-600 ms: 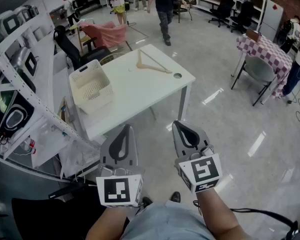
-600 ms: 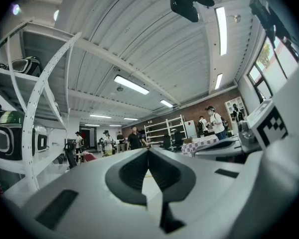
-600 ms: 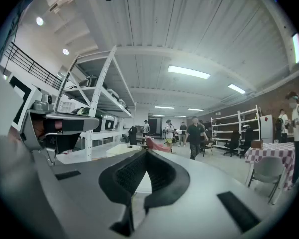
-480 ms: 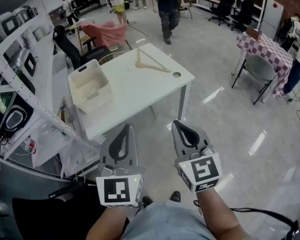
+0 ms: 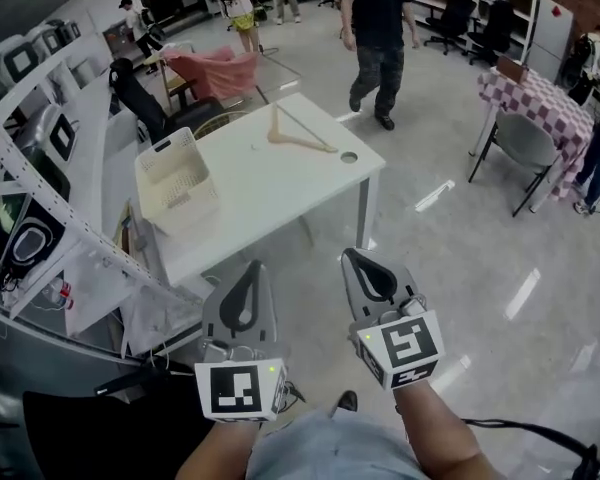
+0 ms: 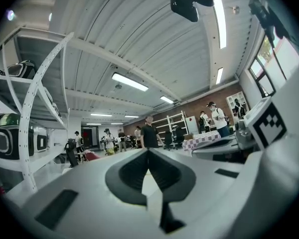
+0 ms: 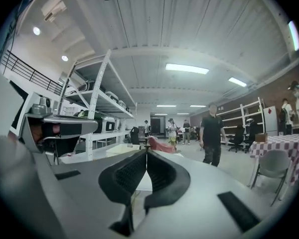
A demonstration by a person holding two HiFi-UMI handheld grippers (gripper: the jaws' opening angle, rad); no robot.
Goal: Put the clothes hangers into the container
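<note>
Left hand-held gripper: the left hand-held gripper (image 5: 248, 273) is at the bottom middle of the head view. Its two jaws are pressed together with nothing in between. It points level, out toward the desk.
Right hand-held gripper: the right hand-held gripper (image 5: 358, 263) is just beside the left one, a bit to the right. Its jaws are together too, and it holds nothing.
Hanger: one wooden hanger (image 5: 295, 133) lies flat on the far end of the desk, near the top middle of the head view. It is well apart from both grippers.
Basket: the white basket (image 5: 165, 145) sits on the left side of the desk, open side up, so things can be dropped in. It looks empty.
Desk: the white desk (image 5: 270, 188) is in the middle of the head view, past the grippers.
Why like this: I think the work has not begun. Both grippers are too far off to reach the hanger.
Watch out: a person (image 5: 380, 28) is walking behind the desk.
</note>
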